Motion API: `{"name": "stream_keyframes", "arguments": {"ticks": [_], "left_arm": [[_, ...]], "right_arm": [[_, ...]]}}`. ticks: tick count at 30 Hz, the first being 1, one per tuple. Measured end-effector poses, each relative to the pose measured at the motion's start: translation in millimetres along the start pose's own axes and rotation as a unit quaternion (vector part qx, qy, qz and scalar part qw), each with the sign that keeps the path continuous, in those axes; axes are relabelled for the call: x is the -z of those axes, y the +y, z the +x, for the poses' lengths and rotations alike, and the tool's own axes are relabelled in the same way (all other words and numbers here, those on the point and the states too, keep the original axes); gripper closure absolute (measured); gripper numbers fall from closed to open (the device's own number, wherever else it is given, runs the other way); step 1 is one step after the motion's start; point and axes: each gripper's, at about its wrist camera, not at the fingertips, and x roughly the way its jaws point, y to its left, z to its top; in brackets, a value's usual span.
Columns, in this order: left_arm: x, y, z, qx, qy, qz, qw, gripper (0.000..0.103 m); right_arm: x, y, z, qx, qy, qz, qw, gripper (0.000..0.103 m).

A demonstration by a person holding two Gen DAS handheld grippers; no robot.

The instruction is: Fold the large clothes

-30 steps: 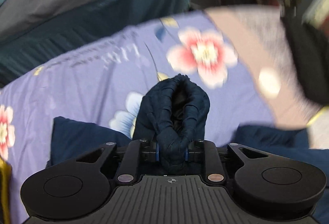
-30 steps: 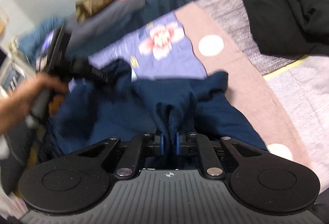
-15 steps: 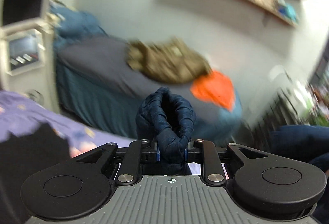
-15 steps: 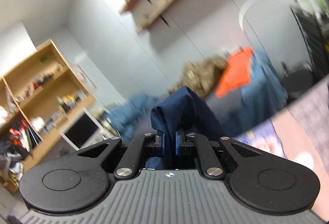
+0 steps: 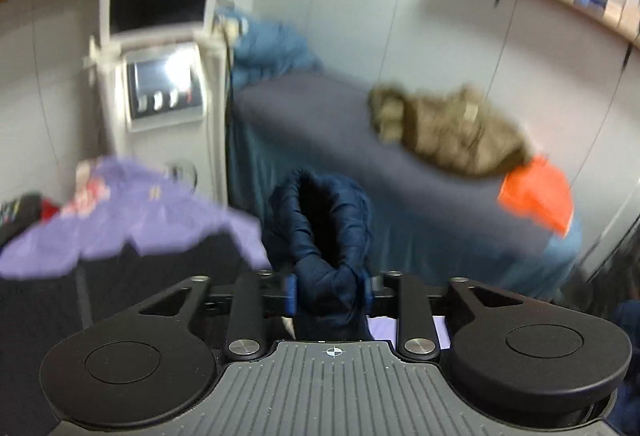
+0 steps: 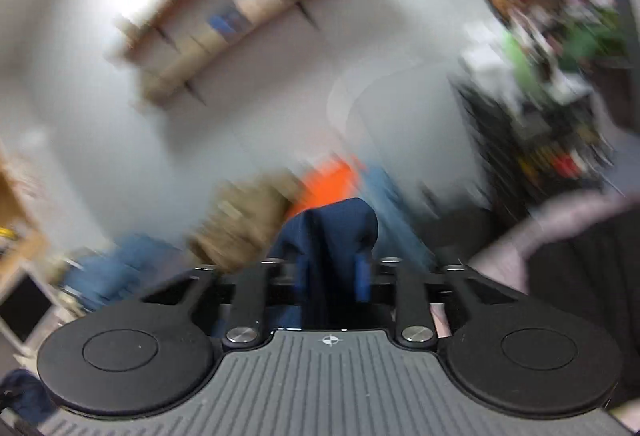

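A navy garment (image 5: 320, 228) stands bunched up between the fingers of my left gripper (image 5: 329, 294). Those jaws are opening, and both blue pads still touch the cloth. In the right wrist view, which is heavily blurred, another fold of the navy garment (image 6: 332, 228) hangs inside my right gripper (image 6: 332, 276). Its jaws are opening too. The cloth lies by the left pad, and the right pad stands free of it. Both grippers are lifted and face the far wall. The rest of the garment is hidden below the views.
A bed with a grey-blue cover (image 5: 320, 139) carries a camouflage garment (image 5: 444, 131) and an orange cloth (image 5: 536, 195). A purple floral sheet (image 5: 120, 211) lies at the left, before a white machine with screens (image 5: 160, 75). Black clothing (image 6: 592, 256) lies at the right, below a cluttered rack (image 6: 552, 95).
Both grippers rose from the floral sheet with the navy garment, and the views swung up to the wall. Both pairs of jaws now stand wider, the right plainly so.
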Motion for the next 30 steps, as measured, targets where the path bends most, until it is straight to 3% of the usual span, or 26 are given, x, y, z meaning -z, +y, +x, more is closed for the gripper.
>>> {"name": "stream_keyframes", "arguments": {"ticks": [2, 3, 6, 10, 15, 18, 20, 25, 30], "left_arm": [[26, 2, 22, -0.008, 0.047, 0.001, 0.9988, 0.000], [37, 9, 30, -0.010, 0.070, -0.007, 0.9975, 0.000], [66, 20, 46, -0.015, 0.110, -0.033, 0.9933, 0.000], [88, 46, 46, -0.021, 0.131, -0.026, 0.9908, 0.000], [93, 75, 29, -0.081, 0.115, 0.003, 0.9900, 0.000], [94, 101, 12, -0.129, 0.093, -0.025, 0.9870, 0.000], [94, 113, 1, -0.141, 0.088, -0.049, 0.9849, 0.000], [115, 107, -11, -0.116, 0.125, -0.044, 0.9844, 0.000], [160, 76, -6, -0.062, 0.191, -0.028, 0.9793, 0.000]], "right_arm": [[32, -22, 23, 0.025, 0.029, 0.037, 0.999, 0.019], [46, -28, 30, 0.042, 0.046, 0.044, 0.997, 0.017], [93, -43, 42, 0.102, 0.093, 0.039, 0.990, 0.018], [149, -53, 24, 0.116, 0.133, 0.033, 0.984, 0.017], [184, -52, -4, 0.124, 0.180, -0.031, 0.975, 0.017], [203, -48, -6, 0.102, 0.216, -0.044, 0.970, 0.017], [215, -42, -3, 0.089, 0.236, -0.044, 0.967, 0.017], [250, -27, 18, 0.058, 0.269, 0.028, 0.961, 0.017], [289, 3, 53, 0.018, 0.327, 0.077, 0.942, 0.022]]}}
